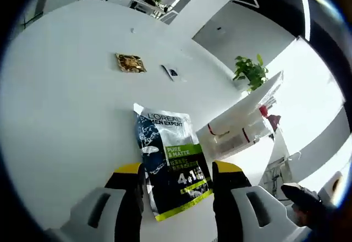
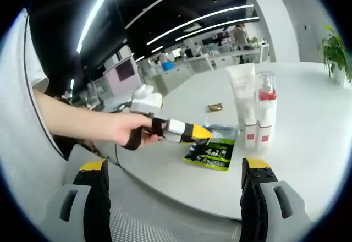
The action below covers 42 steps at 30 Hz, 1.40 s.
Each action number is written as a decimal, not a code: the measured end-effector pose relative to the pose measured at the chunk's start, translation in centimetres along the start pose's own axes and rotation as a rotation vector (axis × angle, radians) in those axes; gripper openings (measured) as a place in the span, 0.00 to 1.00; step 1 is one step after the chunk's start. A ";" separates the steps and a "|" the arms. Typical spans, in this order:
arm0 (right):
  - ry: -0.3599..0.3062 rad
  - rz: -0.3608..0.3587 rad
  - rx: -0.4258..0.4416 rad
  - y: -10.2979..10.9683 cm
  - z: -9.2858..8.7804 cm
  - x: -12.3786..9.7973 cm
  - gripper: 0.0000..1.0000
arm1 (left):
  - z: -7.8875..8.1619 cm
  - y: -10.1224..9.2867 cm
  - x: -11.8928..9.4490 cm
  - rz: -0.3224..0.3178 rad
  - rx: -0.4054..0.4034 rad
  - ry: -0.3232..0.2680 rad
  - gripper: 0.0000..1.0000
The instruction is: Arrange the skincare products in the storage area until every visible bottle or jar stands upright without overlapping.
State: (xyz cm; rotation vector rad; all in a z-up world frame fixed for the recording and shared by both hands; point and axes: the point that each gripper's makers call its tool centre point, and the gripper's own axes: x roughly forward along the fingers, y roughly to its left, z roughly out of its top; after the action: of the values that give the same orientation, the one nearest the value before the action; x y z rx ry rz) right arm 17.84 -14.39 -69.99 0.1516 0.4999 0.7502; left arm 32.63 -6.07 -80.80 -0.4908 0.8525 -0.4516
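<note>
The sachet [image 1: 173,165] lies flat between the left gripper's [image 1: 179,190] spread jaws, pointing straight ahead; right gripper [image 2: 176,179] open, farther off.

An open-plan office, seen from my rig: long ceiling light strips [image 2: 181,25] run over rows of white desks [image 2: 220,60] where people sit in the distance, a potted plant [image 1: 250,71] stands by a wall, and a broad white worktop [image 1: 66,104] fills the foreground.

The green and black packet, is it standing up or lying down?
Lying down. The packet rests flat on the white table, while the bottles beside it stand upright.
</note>
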 end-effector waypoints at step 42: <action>0.038 -0.061 -0.093 -4.1 2.1 1.4 1.00 | -0.5 2.4 -18.9 0.164 0.253 -0.226 0.79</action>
State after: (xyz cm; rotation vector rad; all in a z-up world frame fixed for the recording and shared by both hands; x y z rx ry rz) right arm 22.29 -16.31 -69.96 0.0352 0.5021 0.7159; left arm 21.73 6.29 -71.24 -0.2309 0.6024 -0.3397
